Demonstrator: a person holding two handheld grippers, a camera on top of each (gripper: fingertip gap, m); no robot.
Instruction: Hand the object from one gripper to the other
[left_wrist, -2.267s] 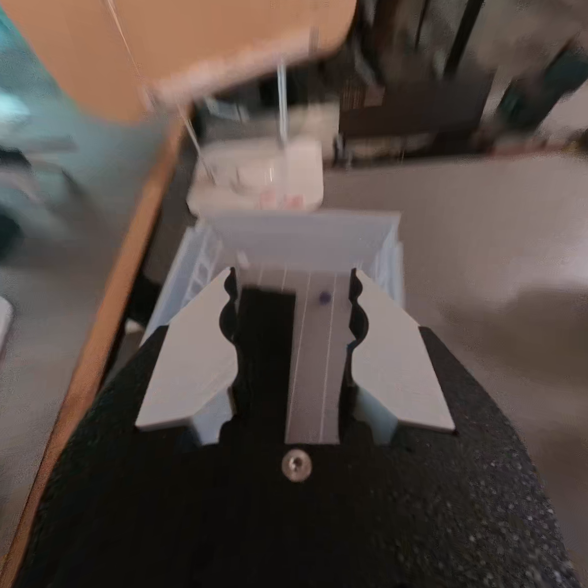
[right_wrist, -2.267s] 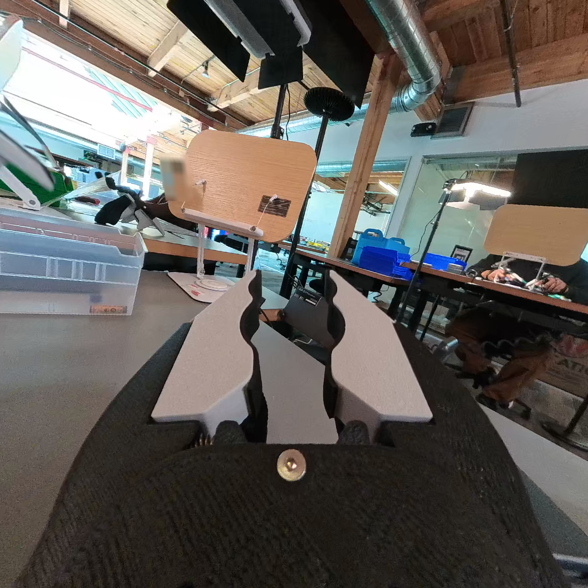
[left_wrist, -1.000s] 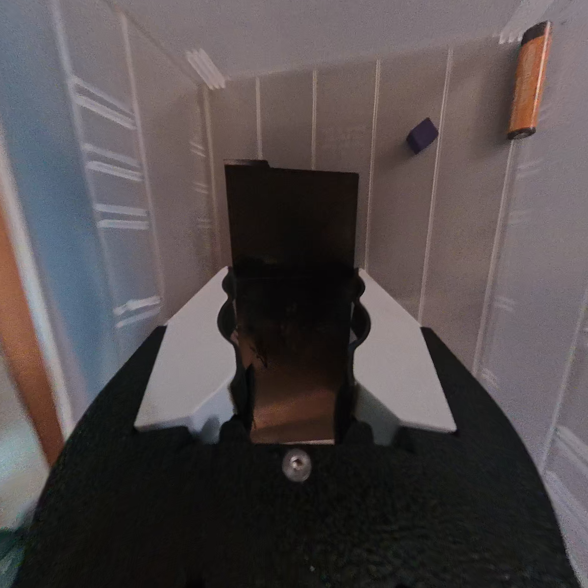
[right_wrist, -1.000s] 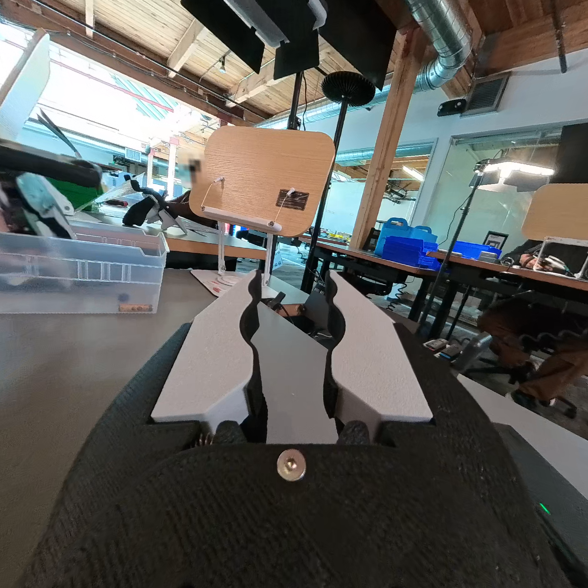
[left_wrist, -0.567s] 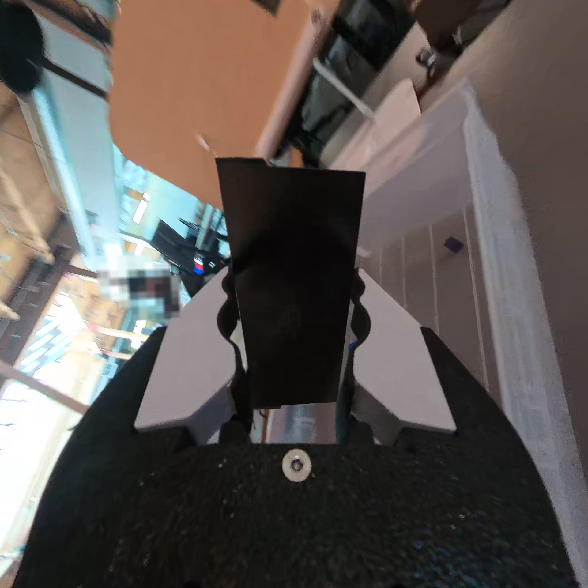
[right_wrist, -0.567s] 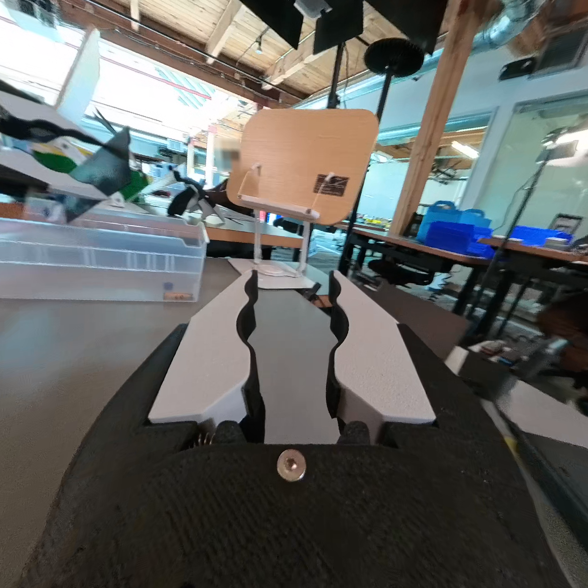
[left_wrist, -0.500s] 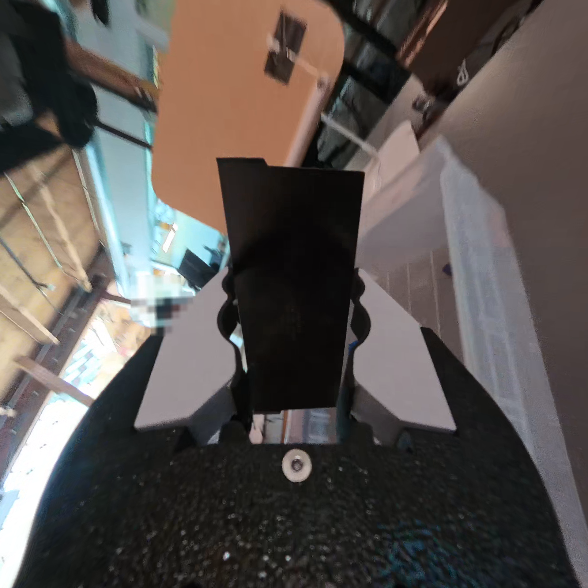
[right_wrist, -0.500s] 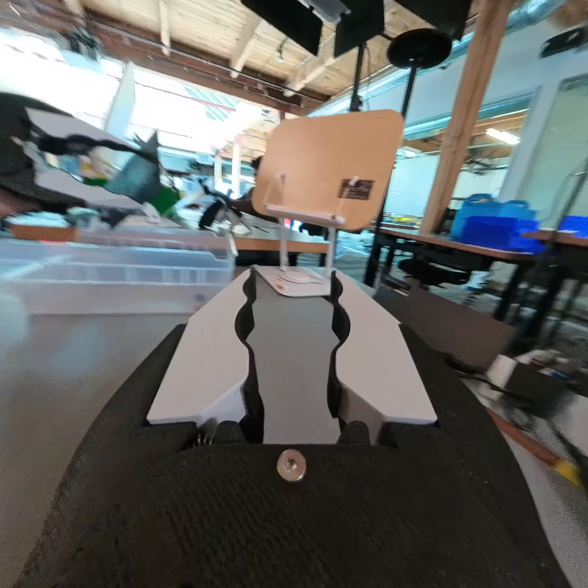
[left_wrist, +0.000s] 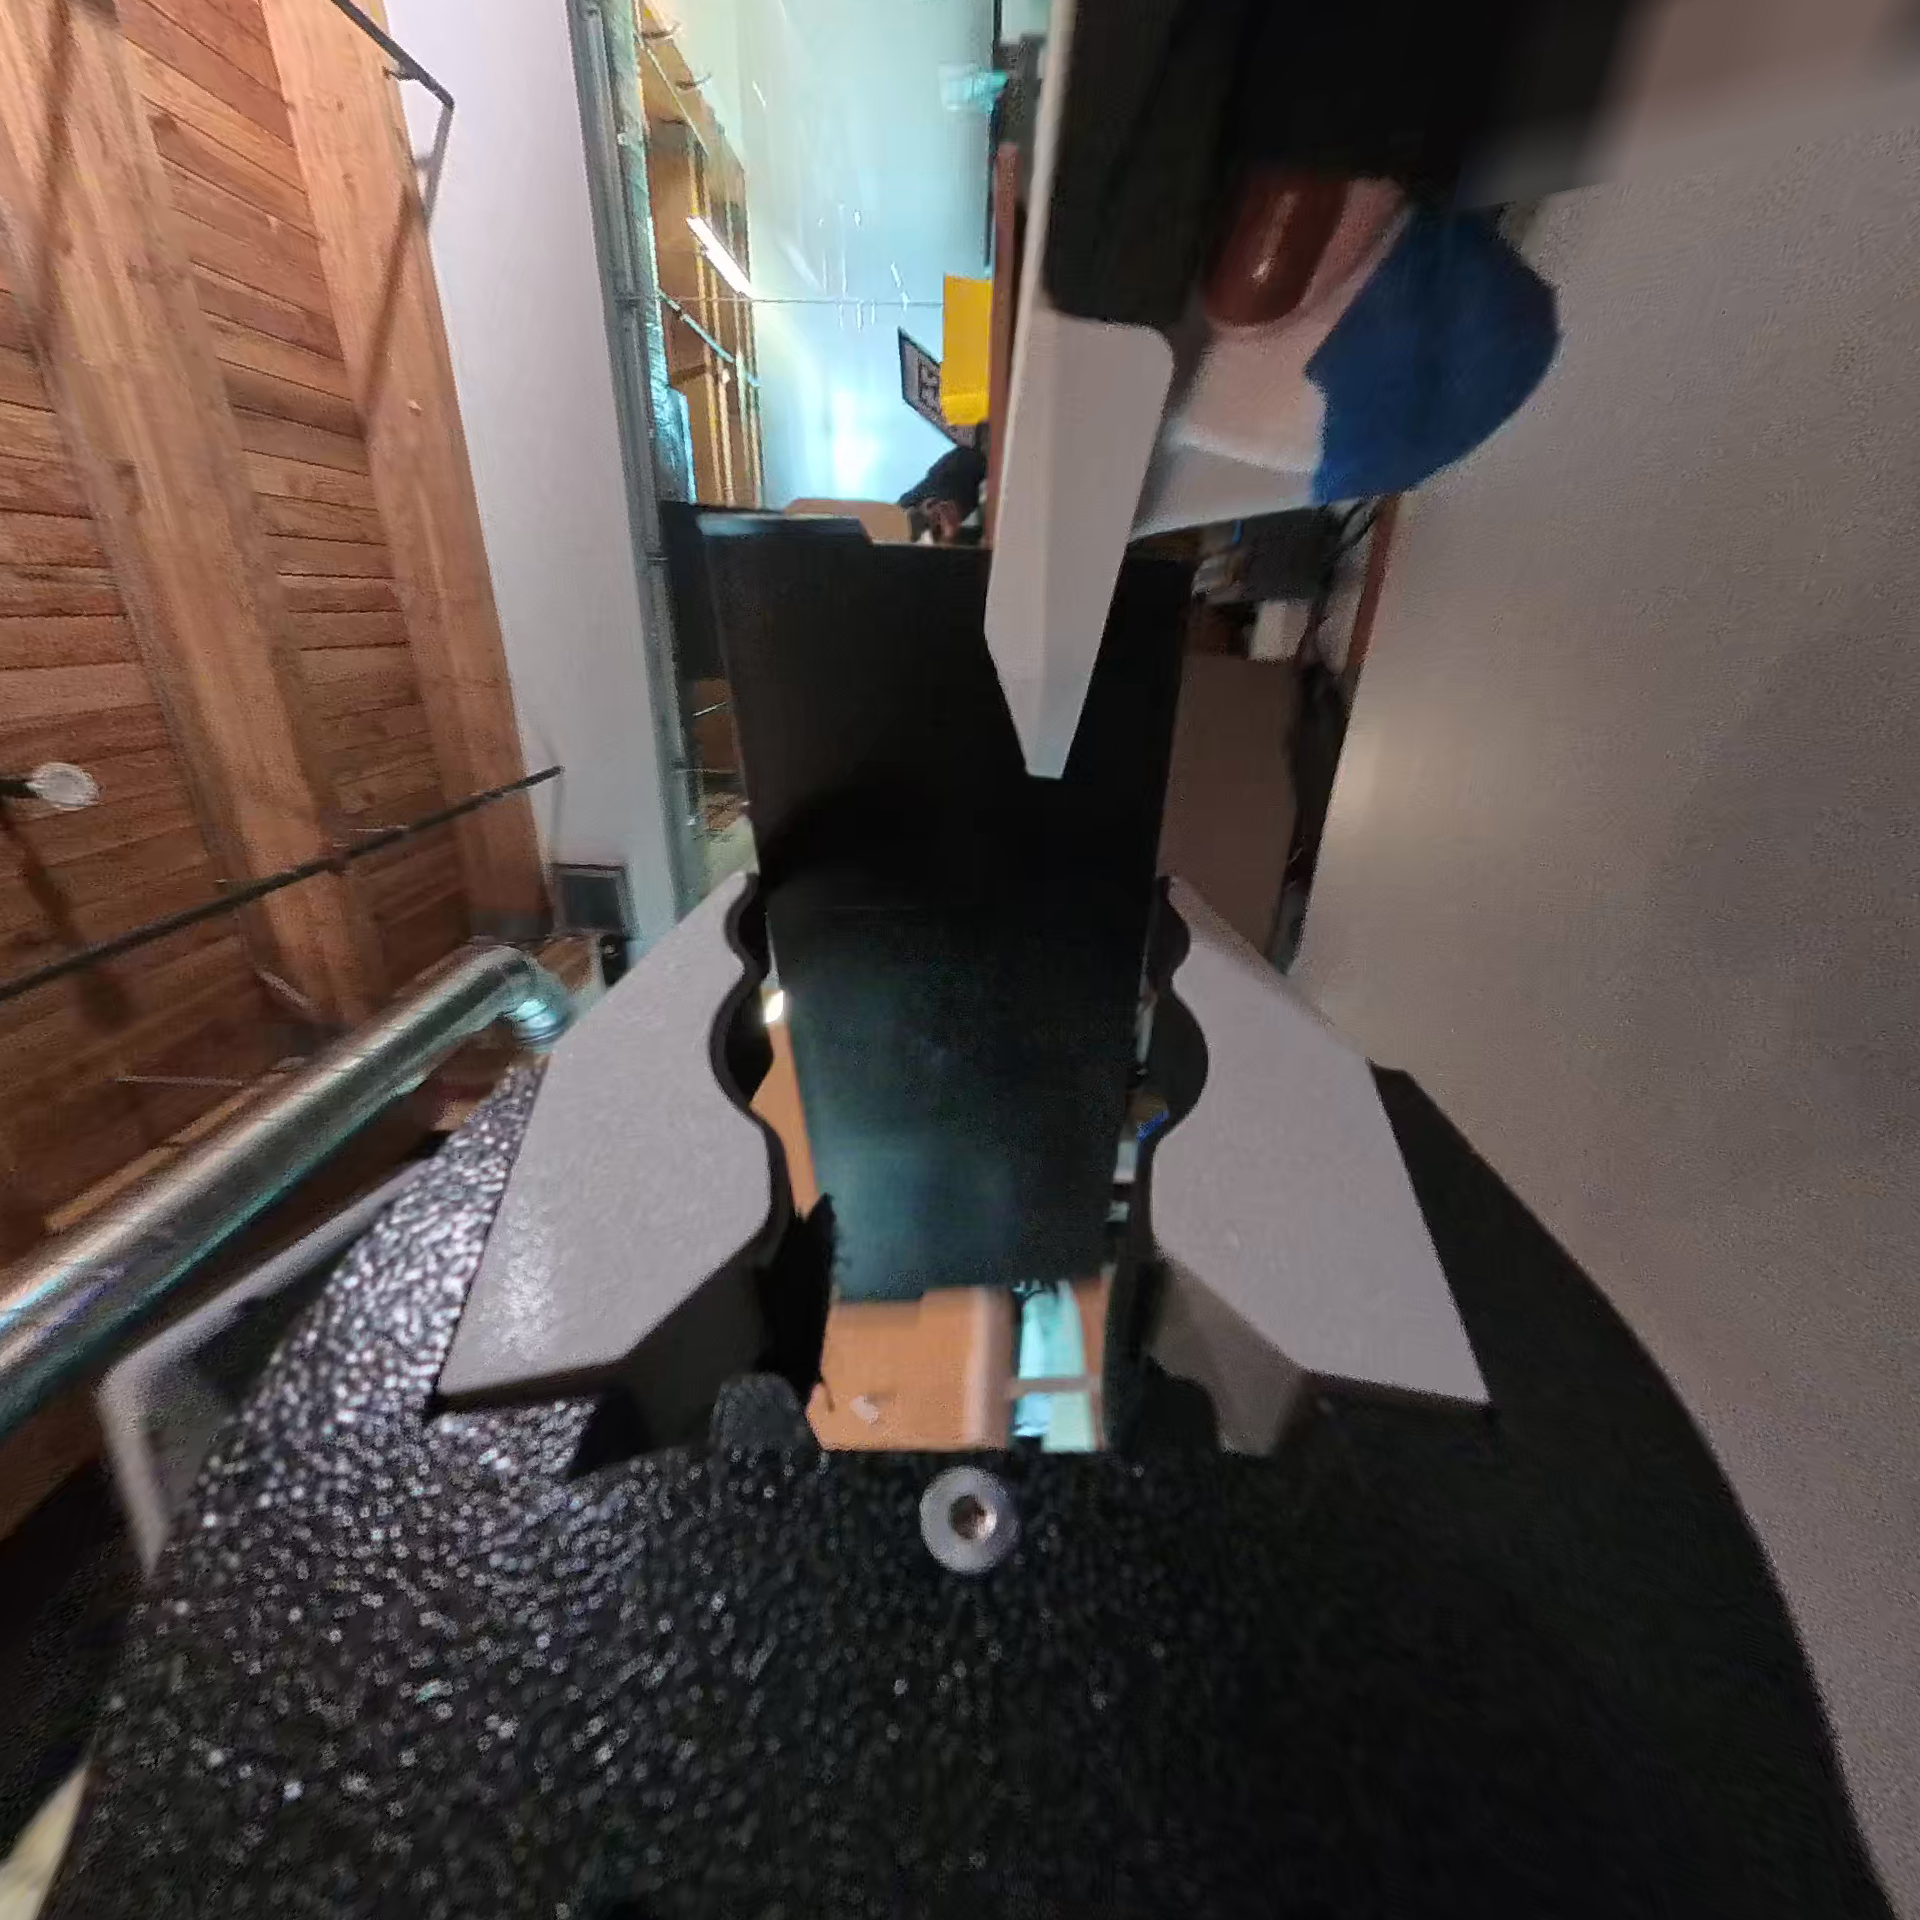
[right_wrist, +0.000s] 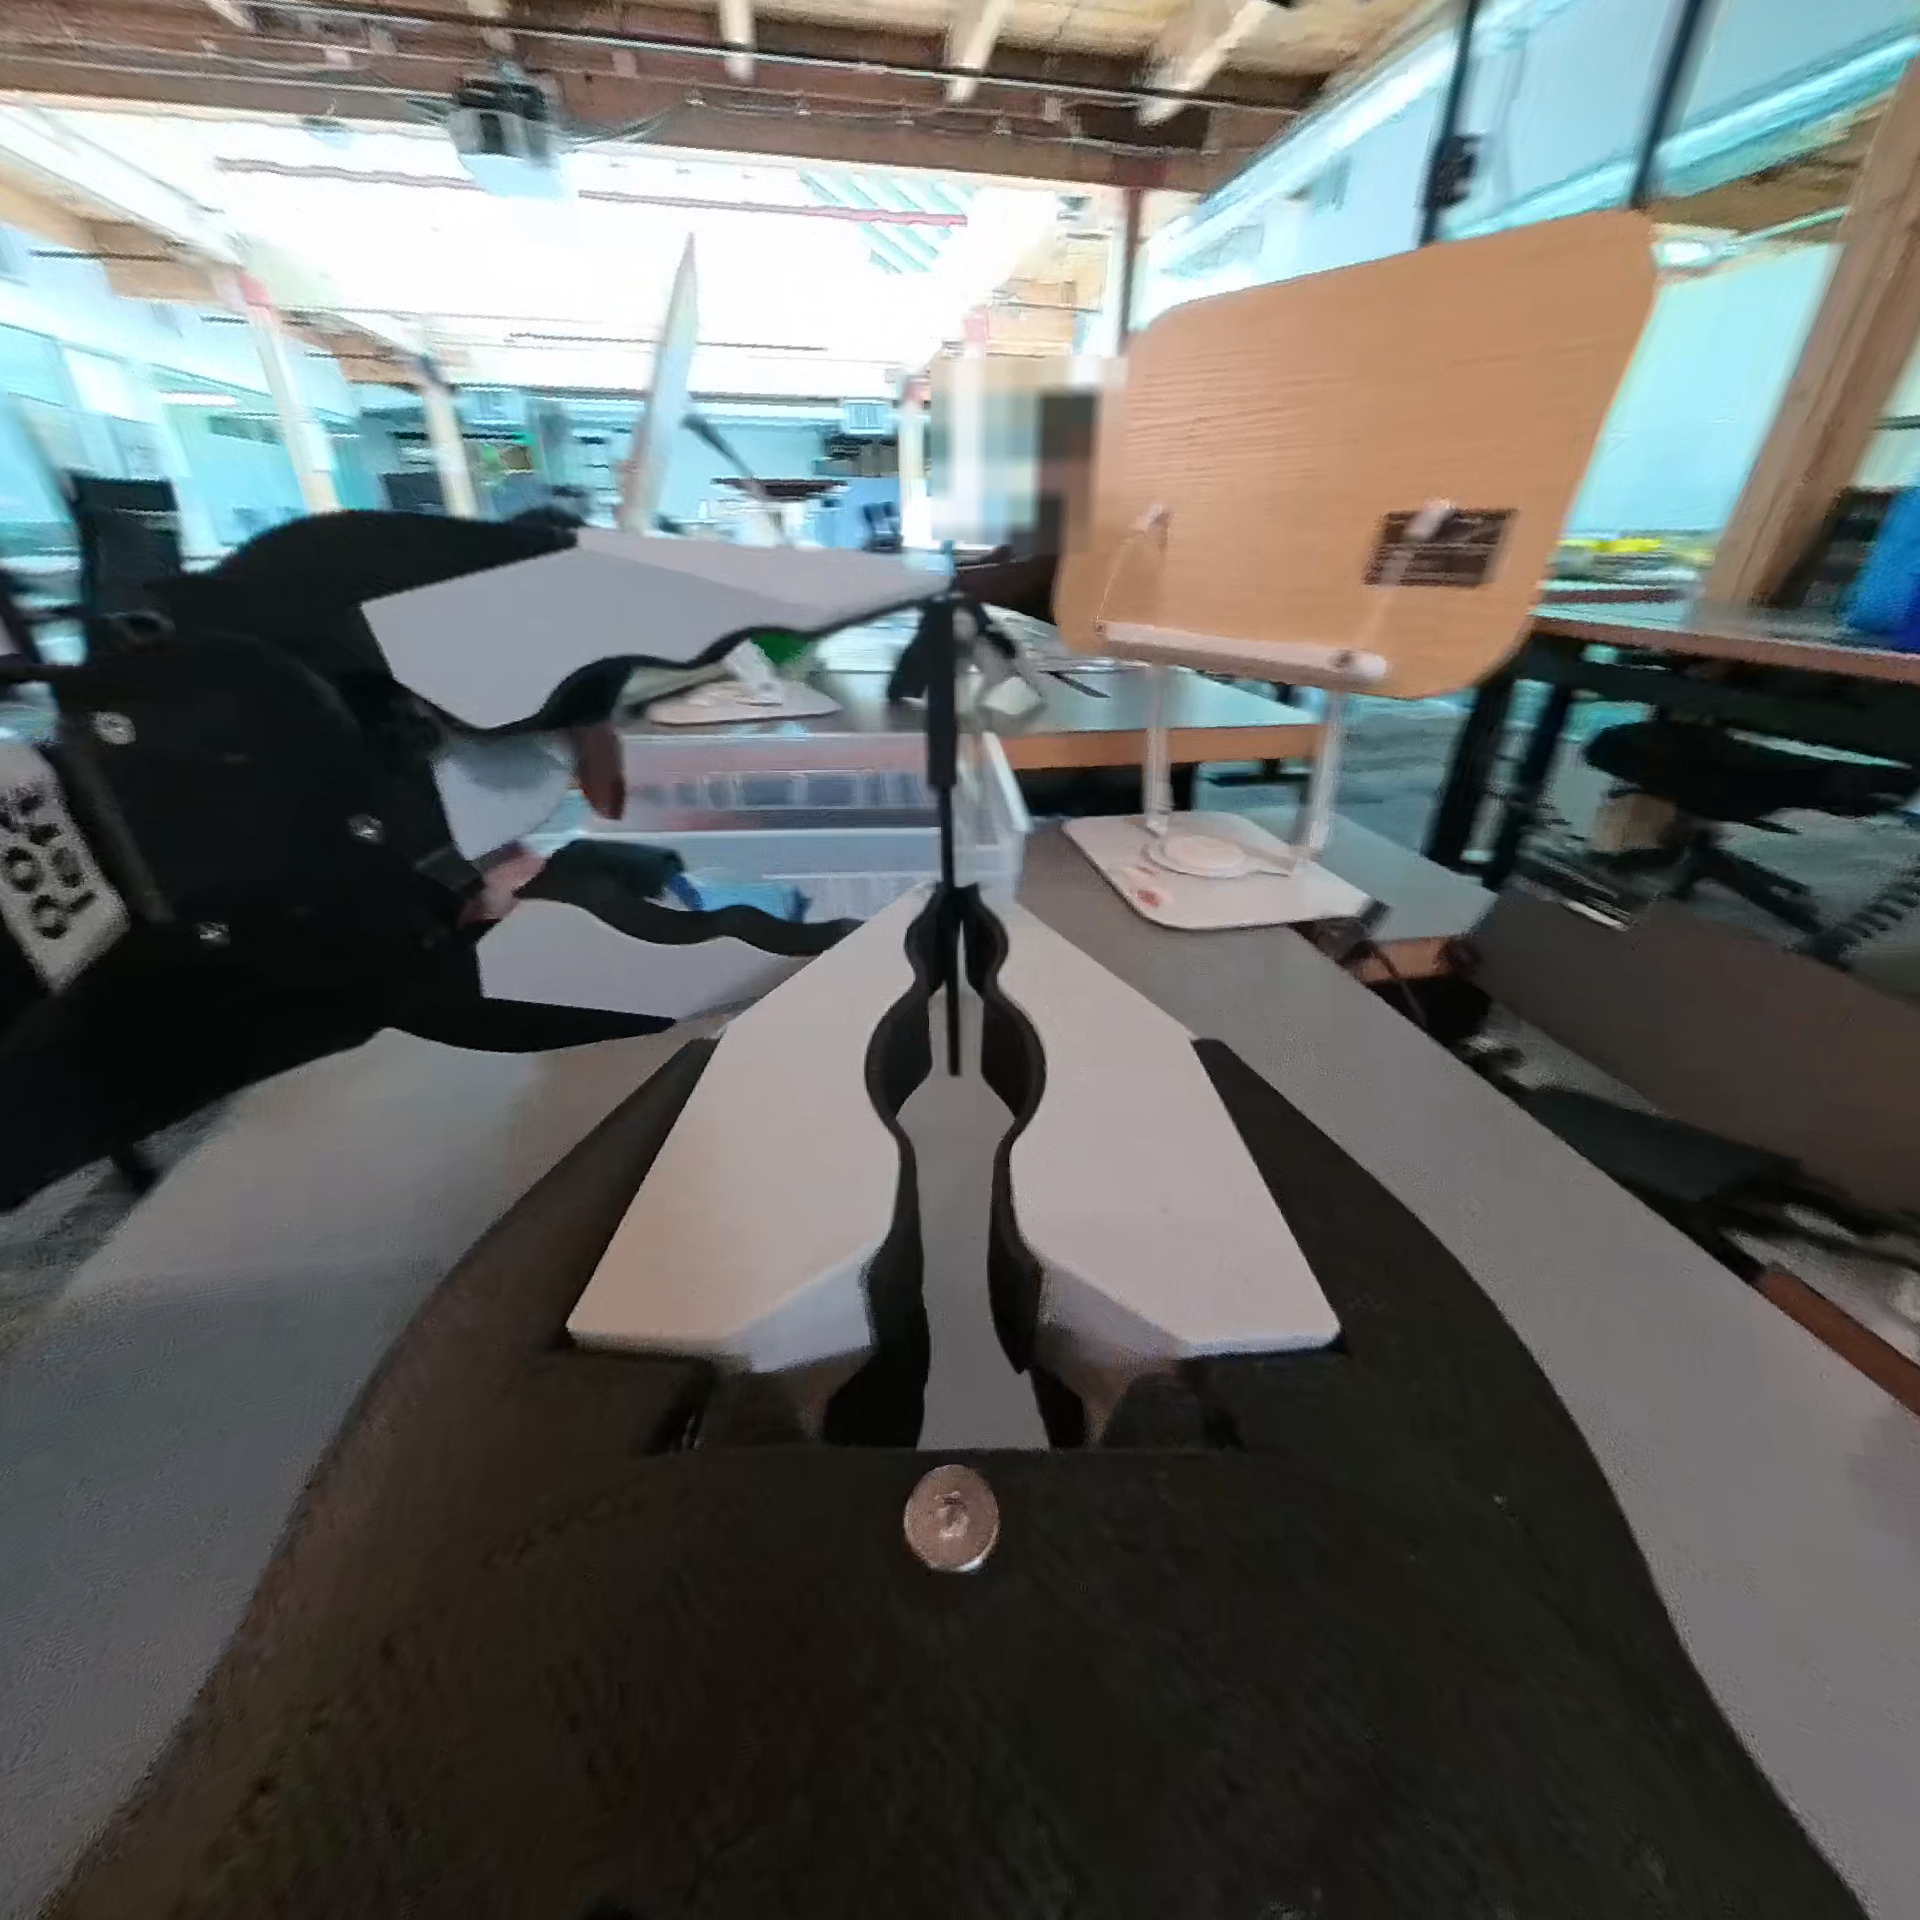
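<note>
1. Black card (left_wrist: 935, 1091) is being passed in the air above the grey desk (right_wrist: 260, 1195), well clear of its surface
2. Wooden board on a white stand (right_wrist: 1351, 468) is at the far side of the desk, and a clear plastic bin (right_wrist: 831, 831) sits behind the meeting point; neither is touched
3. Left tongs (left_wrist: 956, 914) reach in from the side, open about as wide as the card, with one long edge against each finger, so they hold it by its two edges
4. Right tongs (right_wrist: 945, 914) point forward along the desk, and their tips are pinched almost together on the card's two flat faces near its free end; as far as I can tell both sets have hold of it
5. From the right wrist view the card shows as a thin upright line, so I judge it very light, thin and fairly stiff. It looks smooth and could pivot or slip in a tip-only pinch. The flat faces are the place to grip, deeper between the fingers if possible, before the left tongs let go
</note>
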